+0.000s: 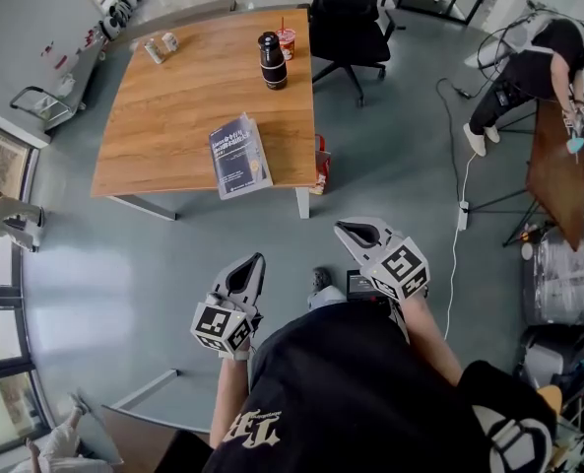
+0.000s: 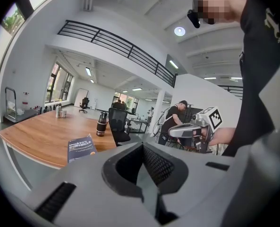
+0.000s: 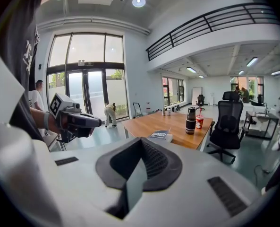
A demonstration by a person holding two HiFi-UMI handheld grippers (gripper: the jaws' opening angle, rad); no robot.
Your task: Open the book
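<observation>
A dark blue closed book (image 1: 239, 156) lies near the front edge of the wooden table (image 1: 173, 106); it also shows as the book (image 2: 80, 148) in the left gripper view and the book (image 3: 159, 135) in the right gripper view. Both grippers hang in the air in front of the table, well short of the book. My left gripper (image 1: 258, 257) is shut and holds nothing. My right gripper (image 1: 341, 227) is likewise shut and empty. Each points toward the table.
A black tumbler (image 1: 272, 60), a red cup (image 1: 287, 39) and small cans (image 1: 160, 47) stand at the table's far side. A black office chair (image 1: 349, 18) sits behind it. A power strip with cable (image 1: 463, 215) lies on the floor; a person (image 1: 533, 62) bends at right.
</observation>
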